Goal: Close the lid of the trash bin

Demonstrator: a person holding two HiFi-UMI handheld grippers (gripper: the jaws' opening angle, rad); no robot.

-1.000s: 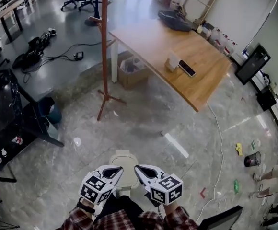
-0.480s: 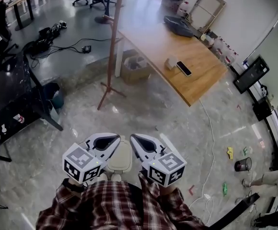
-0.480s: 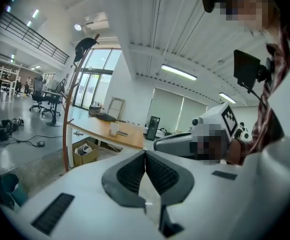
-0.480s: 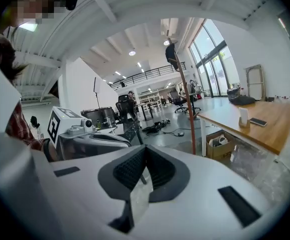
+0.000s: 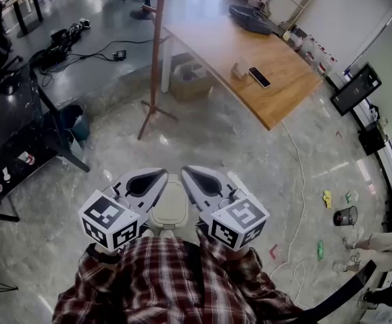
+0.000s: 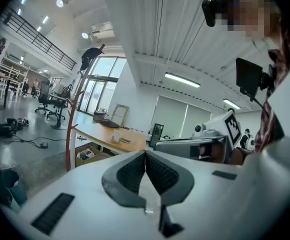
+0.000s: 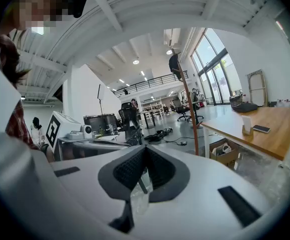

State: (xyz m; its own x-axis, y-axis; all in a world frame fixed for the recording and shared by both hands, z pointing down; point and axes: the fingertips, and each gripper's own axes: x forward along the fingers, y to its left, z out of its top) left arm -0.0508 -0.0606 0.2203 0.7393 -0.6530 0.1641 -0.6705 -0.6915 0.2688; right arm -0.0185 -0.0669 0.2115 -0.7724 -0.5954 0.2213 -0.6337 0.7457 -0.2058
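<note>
Grey marbled floor (image 5: 203, 147) fills the head view, with a wooden table (image 5: 230, 52) and a coat stand (image 5: 154, 59) well ahead of both claws. At the left we hold the left gripper (image 5: 157, 176). Its own view shows its jaws pressed together with nothing between them. Just to its right, low between the two claws, stands the beige trash bin (image 5: 169, 208). Its lid (image 5: 170, 202) faces up at us and appears to lie flat already, though we cannot tell which edge carries the hinge. To the right of the bin is the right gripper (image 5: 190, 174), jaws likewise closed and empty in its own view.

We judge the lid to be light, stiff moulded plastic, smooth and a little slippery. It needs no pinch. A closed claw tip pressing down on the broad top, near the free edge, should seat it. A gentle push is enough, since the bin looks light and could slide on this polished floor.
</note>
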